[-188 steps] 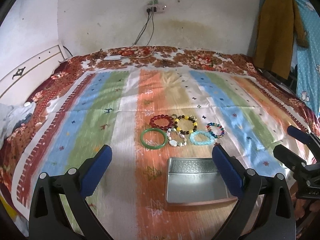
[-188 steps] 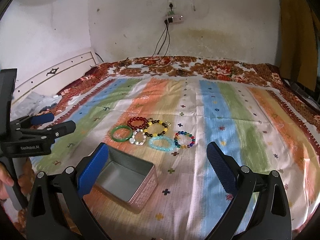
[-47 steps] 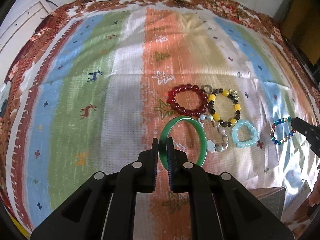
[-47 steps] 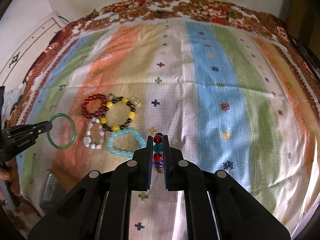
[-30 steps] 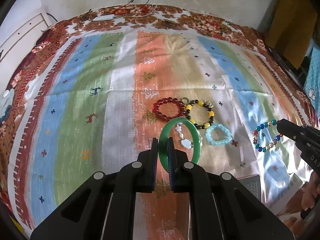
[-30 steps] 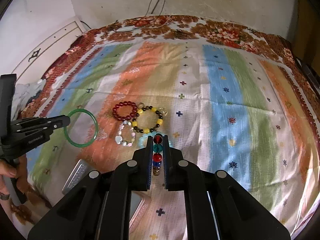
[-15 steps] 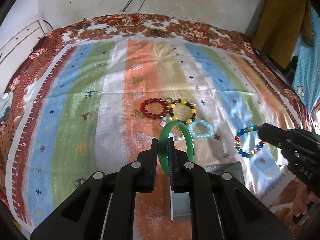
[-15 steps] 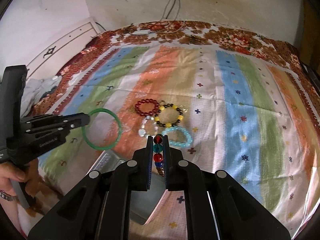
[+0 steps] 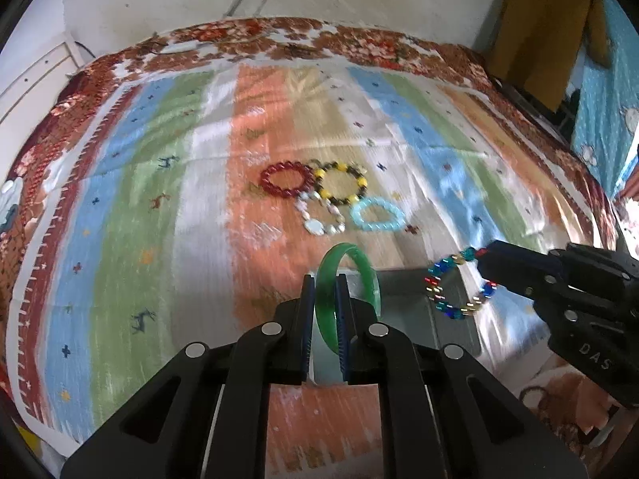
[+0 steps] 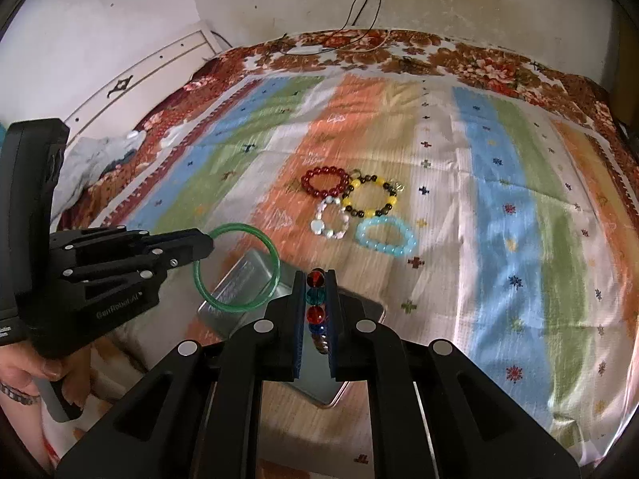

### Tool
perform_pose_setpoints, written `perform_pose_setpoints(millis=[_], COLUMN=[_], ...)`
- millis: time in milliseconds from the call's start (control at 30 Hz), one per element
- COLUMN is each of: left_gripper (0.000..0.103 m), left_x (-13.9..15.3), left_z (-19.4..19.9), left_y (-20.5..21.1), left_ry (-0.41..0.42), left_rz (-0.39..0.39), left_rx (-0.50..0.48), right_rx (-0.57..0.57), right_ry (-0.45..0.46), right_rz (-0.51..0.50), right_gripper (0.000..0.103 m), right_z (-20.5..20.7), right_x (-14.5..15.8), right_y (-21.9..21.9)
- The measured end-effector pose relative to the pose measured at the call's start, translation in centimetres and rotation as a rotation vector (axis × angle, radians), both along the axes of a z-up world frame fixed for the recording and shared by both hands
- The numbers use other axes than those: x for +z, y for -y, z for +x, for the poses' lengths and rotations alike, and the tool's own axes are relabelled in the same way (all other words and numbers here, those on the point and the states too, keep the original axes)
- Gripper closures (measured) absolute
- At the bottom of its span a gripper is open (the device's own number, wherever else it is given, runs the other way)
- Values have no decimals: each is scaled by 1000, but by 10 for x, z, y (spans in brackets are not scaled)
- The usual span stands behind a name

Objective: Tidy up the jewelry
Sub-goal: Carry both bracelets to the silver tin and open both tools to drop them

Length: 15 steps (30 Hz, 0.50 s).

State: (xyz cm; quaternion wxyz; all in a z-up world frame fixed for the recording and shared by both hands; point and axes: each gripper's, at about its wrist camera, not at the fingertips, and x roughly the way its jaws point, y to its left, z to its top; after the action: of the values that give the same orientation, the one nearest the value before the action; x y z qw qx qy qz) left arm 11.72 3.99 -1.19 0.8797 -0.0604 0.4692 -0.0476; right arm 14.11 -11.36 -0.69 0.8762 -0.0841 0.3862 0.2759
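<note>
My left gripper (image 9: 323,279) is shut on a green bangle (image 9: 361,265) and holds it in the air over the open metal tin (image 9: 403,283). My right gripper (image 10: 315,279) is shut on a multicoloured bead bracelet (image 10: 315,295), also above the tin (image 10: 243,275). In the left wrist view that bracelet (image 9: 459,287) hangs from the right gripper (image 9: 485,261) over the tin's right side. In the right wrist view the bangle (image 10: 237,267) hangs from the left gripper (image 10: 209,245). On the bedspread lie a red bead bracelet (image 9: 287,179), a yellow-and-dark bracelet (image 9: 341,181), a white stone bracelet (image 9: 321,215) and a light blue bracelet (image 9: 375,213).
The striped bedspread (image 9: 159,199) covers a bed against a white wall. A white headboard (image 10: 139,76) stands on the left. Brown and blue clothes (image 9: 559,32) hang at the right. Cables (image 10: 359,4) run down the wall to the far edge of the bed.
Both grippers have pulled back from the bracelets on the bedspread and now hold the bangle and the multicoloured bracelet over the tin.
</note>
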Motion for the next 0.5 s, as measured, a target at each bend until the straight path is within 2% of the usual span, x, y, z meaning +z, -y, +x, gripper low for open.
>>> perform_pose_setpoints(millis=[67, 100, 167, 200, 233, 300, 433, 500], left_gripper=[90, 78, 63, 62, 61, 55, 49, 44], left_x=[-3, -2, -2, -3, -4, -7, -7, -6], left_z=[-1, -1, -2, -1, 0, 1, 5, 8], left_y=[4, 4, 3, 0, -3, -7, -13, -14], left_ry=[-15, -10, -4, -11, -18, -24, -20, -11], left_rz=[-9, 11, 15, 4, 1, 11, 23, 36], left_rx=[-6, 7, 15, 22, 33, 55, 86, 98], right_rx=[-9, -19, -42, -53, -67, -86, -138, -148], right_ry=[-12, -21, -33, -30, -20, -7, -24, -35], right_rz=[9, 17, 9, 6, 2, 1, 2, 3], right_gripper=[93, 92, 82, 67, 61, 61, 55, 53], right_z=[-1, 0, 4, 5, 8, 11, 28, 34], right_x=[-2, -3, -5, -5, -4, -2, -4, -7], right_y=[2, 4, 9, 11, 15, 20, 33, 37])
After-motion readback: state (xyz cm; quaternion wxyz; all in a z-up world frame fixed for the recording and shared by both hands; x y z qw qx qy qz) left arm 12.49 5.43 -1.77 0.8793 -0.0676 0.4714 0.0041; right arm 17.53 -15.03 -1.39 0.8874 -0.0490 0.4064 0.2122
